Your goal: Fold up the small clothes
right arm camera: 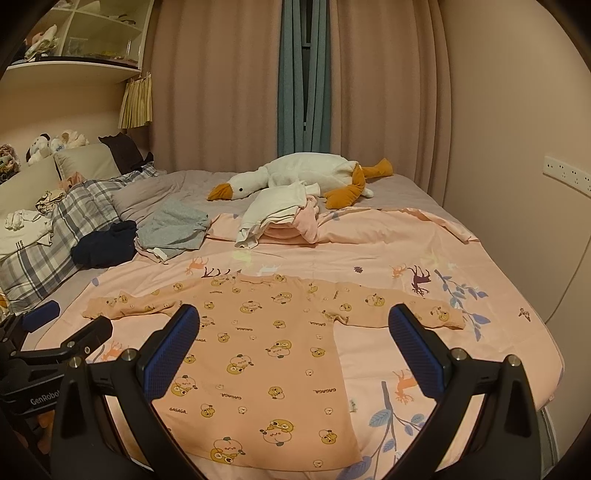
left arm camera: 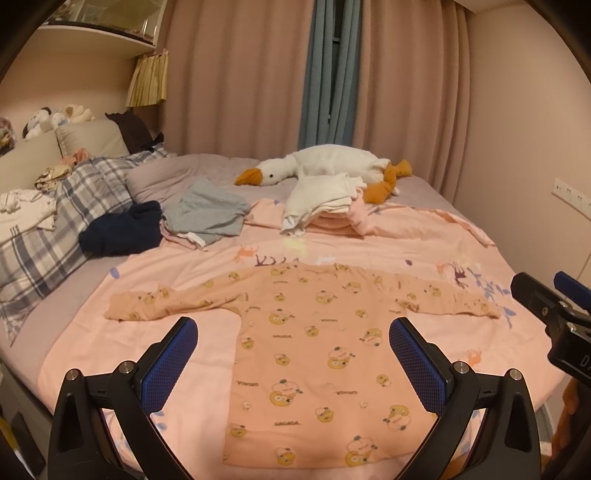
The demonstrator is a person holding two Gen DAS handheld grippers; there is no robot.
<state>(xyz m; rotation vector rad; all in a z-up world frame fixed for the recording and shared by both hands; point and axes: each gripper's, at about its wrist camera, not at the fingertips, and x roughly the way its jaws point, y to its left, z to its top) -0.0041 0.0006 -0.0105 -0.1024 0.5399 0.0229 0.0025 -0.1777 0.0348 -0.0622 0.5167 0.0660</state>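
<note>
With the shirt spread flat on the pink sheet near the goose toy, both left gripper and right gripper fingers released, a pinch may catch the sheet too.

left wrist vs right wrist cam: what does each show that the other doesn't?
Only the left wrist view: the left gripper up close, open over the peach long-sleeved shirt, with the right gripper's body at its right edge.

Only the right wrist view: the right gripper up close, open, the left gripper's body at its left edge, and a cubby shelf at top left.

Both: the shirt spread flat with sleeves out on the pink printed sheet, the goose plush, and folded clothes behind it.
</note>
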